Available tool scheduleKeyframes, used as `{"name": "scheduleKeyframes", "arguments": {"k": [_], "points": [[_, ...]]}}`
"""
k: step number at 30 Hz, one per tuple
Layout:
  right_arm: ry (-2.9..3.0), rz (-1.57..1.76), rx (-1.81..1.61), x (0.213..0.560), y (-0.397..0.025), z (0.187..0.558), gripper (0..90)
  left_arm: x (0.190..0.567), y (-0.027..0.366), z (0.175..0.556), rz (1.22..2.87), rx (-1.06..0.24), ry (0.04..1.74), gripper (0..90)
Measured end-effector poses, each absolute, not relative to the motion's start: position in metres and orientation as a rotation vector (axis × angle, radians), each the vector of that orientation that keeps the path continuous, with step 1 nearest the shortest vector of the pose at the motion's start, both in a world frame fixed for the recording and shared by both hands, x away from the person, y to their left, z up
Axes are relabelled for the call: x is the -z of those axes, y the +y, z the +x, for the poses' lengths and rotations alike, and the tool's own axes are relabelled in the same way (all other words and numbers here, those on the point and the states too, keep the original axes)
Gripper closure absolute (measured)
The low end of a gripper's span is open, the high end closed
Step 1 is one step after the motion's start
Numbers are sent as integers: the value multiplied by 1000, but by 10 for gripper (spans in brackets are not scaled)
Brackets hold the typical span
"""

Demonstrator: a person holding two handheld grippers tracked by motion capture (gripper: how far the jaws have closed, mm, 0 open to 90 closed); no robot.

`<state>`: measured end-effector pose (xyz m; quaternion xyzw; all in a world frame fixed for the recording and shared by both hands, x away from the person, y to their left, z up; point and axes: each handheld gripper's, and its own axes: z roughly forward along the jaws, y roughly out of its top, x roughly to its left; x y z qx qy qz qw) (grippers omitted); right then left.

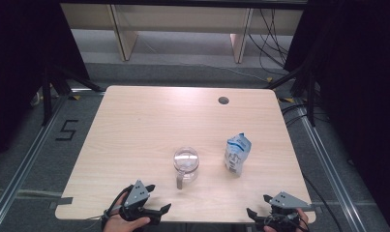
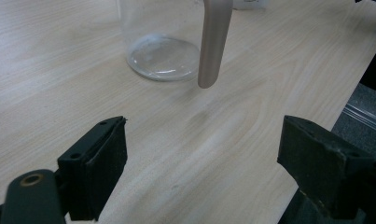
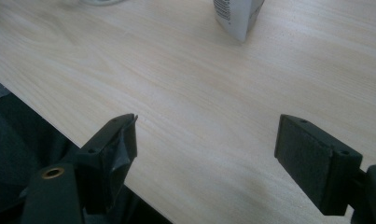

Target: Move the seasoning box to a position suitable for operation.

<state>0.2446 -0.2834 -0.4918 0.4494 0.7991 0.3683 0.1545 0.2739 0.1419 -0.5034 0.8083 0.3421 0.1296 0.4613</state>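
Work not begun. Left tongs [image 1: 156, 199] and right tongs [image 1: 258, 206], jaws apart and empty, rest at the bench [image 1: 134, 121] near edge. Glass jug [image 1: 186, 165] (apparently empty) and carton [image 1: 237, 153] stand untouched mid-bench.

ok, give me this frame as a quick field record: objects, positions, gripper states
surface: light wood table, round cable hole near its far edge
jug: clear glass jug, upright, looks empty, handle pointing toward the person
pouch: white and blue pouch, standing, right of the jug, apart from it
left gripper: near front edge, jaws open, nothing held, aimed at the jug handle
right gripper: at front right edge, jaws open, nothing held, pouch ahead of it
contact: neither gripper touches anything
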Motion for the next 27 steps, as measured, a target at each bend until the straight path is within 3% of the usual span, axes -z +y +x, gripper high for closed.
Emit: {"name": "scheduleKeyframes", "arguments": {"k": [19, 25, 27], "points": [[2247, 1284, -1057, 492, -286, 247, 218, 497, 132, 276, 1934, -370, 887, 169], [2247, 1318, -1060, 492, -285, 246, 217, 494, 126, 278, 1922, -376, 898, 224], [2250, 1301, -1063, 492, -286, 247, 217, 493, 124, 280, 1926, -388, 872, 280]]}}
